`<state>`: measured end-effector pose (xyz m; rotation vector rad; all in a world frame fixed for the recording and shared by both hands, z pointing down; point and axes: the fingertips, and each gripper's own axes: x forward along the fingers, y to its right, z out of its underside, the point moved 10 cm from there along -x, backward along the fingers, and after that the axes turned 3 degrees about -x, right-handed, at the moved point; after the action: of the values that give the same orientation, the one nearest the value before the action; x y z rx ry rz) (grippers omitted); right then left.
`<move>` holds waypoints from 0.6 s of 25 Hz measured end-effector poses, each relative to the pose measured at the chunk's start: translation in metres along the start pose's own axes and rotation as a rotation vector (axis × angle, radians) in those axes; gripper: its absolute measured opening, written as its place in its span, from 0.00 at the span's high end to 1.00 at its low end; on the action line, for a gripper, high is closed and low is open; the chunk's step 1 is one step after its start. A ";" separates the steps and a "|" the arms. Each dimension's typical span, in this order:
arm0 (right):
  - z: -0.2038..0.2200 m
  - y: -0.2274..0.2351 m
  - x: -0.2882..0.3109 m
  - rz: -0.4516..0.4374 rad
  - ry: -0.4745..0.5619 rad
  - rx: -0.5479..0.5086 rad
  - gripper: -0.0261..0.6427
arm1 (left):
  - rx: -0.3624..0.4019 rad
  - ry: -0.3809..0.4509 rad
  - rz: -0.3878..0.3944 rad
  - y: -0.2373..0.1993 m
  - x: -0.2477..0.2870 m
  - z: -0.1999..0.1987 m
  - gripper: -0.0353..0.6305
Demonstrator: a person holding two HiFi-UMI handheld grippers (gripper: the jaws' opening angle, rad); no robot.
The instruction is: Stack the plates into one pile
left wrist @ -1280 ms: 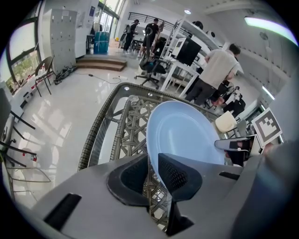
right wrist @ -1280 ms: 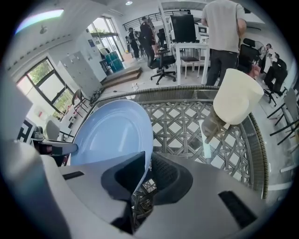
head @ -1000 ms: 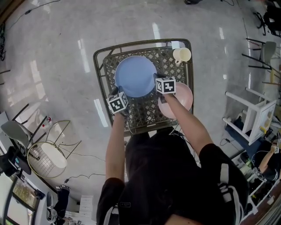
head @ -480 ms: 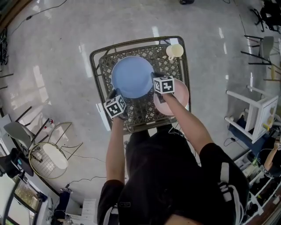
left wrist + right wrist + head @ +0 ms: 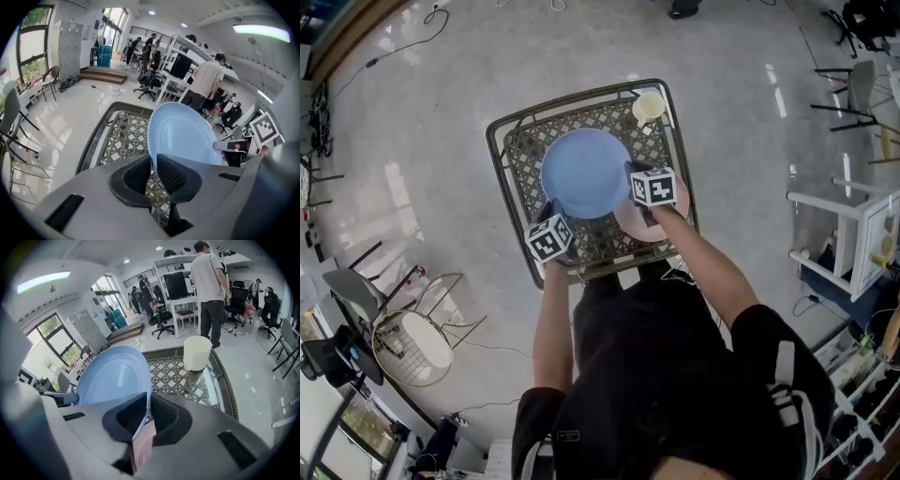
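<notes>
On the floor, left of the counter point(image 5: 517, 155), stands a round wire chair point(image 5: 405, 343). The counter is square, with a woven lattice top and a dark rim.

The left gripper point(image 5: 549, 206) is at the near left part of the counter. Its jaws stand narrow and clamp the near left rim of the blue plate point(image 5: 584, 173). In the left gripper view the thin rim of the plate point(image 5: 183, 136) sits between the two black pads of this gripper point(image 5: 153, 169), and the lattice of the counter point(image 5: 117, 136) shows under the plate.

The blue plate is over the middle of the counter, held by both grippers at once, one at each side. It is tilted, with the near rim clear of the counter top.

The right gripper point(image 5: 631, 172) holds the right rim of the plate. Its jaws are also narrow and have just been closing a little, with the rim of the plate point(image 5: 115, 376) pressed between the pads of the gripper point(image 5: 147, 409).

The pink plate point(image 5: 628, 223) lies flat by the near right edge of the counter, partly under the blue plate and the right gripper. In the right gripper view a part of it point(image 5: 143, 446) shows just below the jaws.

A cream cup point(image 5: 648, 107) stands upright in the far right corner, well apart from both plates; the right gripper view shows it point(image 5: 197, 353) on the lattice point(image 5: 180, 376).
</notes>
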<state>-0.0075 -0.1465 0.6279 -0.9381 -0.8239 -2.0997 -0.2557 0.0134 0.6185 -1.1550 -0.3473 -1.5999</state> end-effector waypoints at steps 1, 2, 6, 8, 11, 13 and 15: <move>0.002 0.002 -0.008 0.000 0.007 0.003 0.92 | 0.001 0.003 0.004 0.005 -0.004 0.002 0.86; 0.004 0.004 -0.015 0.000 0.014 0.007 0.92 | 0.003 0.004 0.008 0.010 -0.008 0.006 0.86; 0.021 0.022 -0.044 0.008 0.031 0.020 0.92 | 0.017 0.008 0.026 0.037 -0.020 0.023 0.86; 0.030 0.033 -0.056 0.013 0.039 0.032 0.92 | 0.027 0.005 0.034 0.051 -0.021 0.030 0.86; 0.043 0.055 -0.074 0.026 0.042 0.054 0.92 | 0.045 -0.008 0.047 0.076 -0.019 0.043 0.86; 0.052 0.070 -0.083 0.033 0.042 0.063 0.92 | 0.057 -0.016 0.054 0.093 -0.018 0.051 0.86; 0.063 0.084 -0.090 0.040 0.040 0.071 0.92 | 0.068 -0.026 0.059 0.107 -0.016 0.060 0.86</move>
<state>0.1266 -0.1171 0.6118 -0.8660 -0.8465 -2.0347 -0.1341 0.0261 0.6000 -1.1245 -0.3783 -1.5117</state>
